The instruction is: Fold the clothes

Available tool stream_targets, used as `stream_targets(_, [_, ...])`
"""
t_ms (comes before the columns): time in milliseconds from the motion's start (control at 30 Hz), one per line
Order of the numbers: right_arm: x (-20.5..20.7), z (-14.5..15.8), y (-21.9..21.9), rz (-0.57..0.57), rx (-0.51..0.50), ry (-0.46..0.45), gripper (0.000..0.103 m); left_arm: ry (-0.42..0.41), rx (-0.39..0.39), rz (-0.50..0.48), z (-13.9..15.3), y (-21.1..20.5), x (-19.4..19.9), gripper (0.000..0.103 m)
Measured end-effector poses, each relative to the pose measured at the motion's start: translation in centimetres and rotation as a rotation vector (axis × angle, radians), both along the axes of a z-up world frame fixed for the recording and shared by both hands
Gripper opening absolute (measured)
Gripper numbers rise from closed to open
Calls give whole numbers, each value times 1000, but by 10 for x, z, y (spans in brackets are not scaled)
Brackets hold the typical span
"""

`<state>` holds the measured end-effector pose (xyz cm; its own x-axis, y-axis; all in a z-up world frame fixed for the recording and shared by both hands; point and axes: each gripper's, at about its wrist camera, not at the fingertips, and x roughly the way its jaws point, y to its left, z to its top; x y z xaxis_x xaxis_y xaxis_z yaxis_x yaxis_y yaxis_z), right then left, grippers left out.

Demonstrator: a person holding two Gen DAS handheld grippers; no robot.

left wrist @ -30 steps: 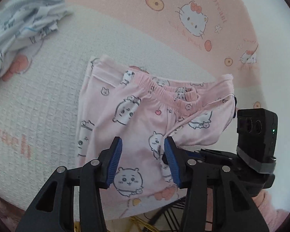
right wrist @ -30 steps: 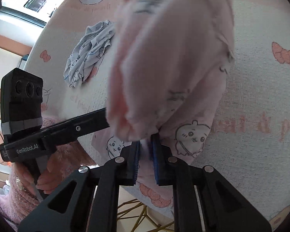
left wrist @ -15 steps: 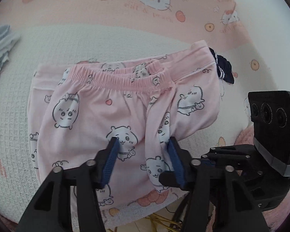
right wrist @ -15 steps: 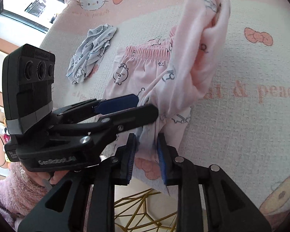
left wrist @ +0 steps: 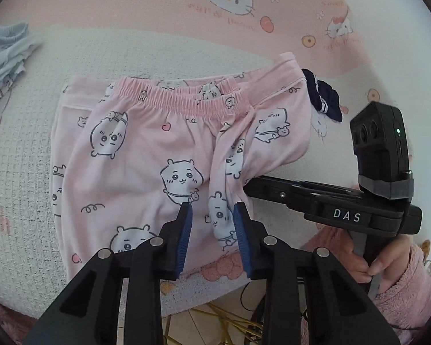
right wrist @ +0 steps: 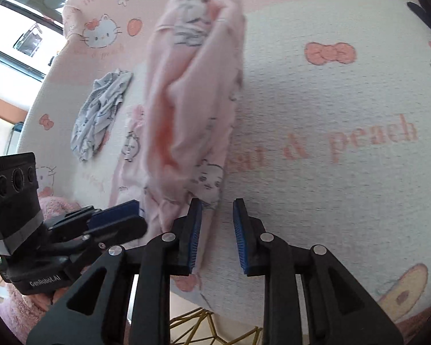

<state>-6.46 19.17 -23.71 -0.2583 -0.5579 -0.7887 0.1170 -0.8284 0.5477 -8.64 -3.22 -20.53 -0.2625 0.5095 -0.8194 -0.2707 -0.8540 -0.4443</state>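
Pink pyjama trousers (left wrist: 146, 155) with a cartoon print lie spread on the table, waistband away from me. My left gripper (left wrist: 212, 224) hovers low over their near edge. Its jaws are closing, and a raised ridge of the pink cloth (left wrist: 224, 201) runs between the blue pads without being pinched. In the right wrist view the trousers (right wrist: 186, 109) look bunched and blurred, just left of my right gripper (right wrist: 217, 224). That gripper stands open with only the tablecloth between its pads. Its fingers also reach in from the right in the left wrist view, my right gripper (left wrist: 248, 187) touching the trousers' edge.
A crumpled pale blue-and-white garment (left wrist: 5, 54) (right wrist: 100, 120) lies at the far left. A small navy striped item (left wrist: 323, 97) sits by the trousers' right corner. The Hello Kitty tablecloth (right wrist: 330, 115) ends at a near edge over gold wire legs (left wrist: 230, 316). A hand in a pink fuzzy sleeve (left wrist: 388, 267) holds the right gripper.
My right gripper held up a bunch of pink cloth; it has let go and drawn to the right. My left gripper moved in over the trousers and its jaws narrowed around a ridge.
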Motion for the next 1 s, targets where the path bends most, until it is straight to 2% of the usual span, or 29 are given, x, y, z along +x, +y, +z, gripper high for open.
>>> stream_targets(67, [-3,3,-4,19,-2,32,23,12,4,-11,4,6,2,33])
stream_targets(133, [-6,4,-2,18,-30,35,23,21,11,-33,6,16,1,39])
stream_targets(200, [-7,6,5,7,-69,37,23,30,0,-67,7,30,3,51])
stream_targets(333, [-9,17,10,23,-123,67,23,75,-87,-86,5,48,6,51])
stream_targets(367, [-9,21,10,38,-131,76,24,92,-114,-83,4,50,6,50])
stream_targets(433, [-9,26,-3,62,-140,93,23,108,-151,-61,4,55,5,29])
stream_targets(467, [-9,27,-8,65,-135,97,23,115,-163,-47,4,55,4,25])
stream_targets(500, [-9,27,-5,59,-132,97,24,116,-146,-20,6,42,6,21])
stream_targets(633, [-10,24,5,6,-118,84,27,108,-51,78,10,-7,6,17])
stream_targets(733, [-11,19,12,-52,-108,73,28,61,38,127,10,-21,1,17])
stream_targets(833, [-11,16,10,-47,-97,64,29,-19,36,107,-8,-8,-5,17])
stream_targets(933, [-9,16,-13,43,-89,73,29,-67,21,94,-20,2,-8,22])
stream_targets(967, [-8,16,-22,83,-81,77,29,-66,8,94,-21,3,-9,25])
stream_targets(1000, [-7,15,-28,99,-59,84,29,-63,-5,93,-21,4,-9,34])
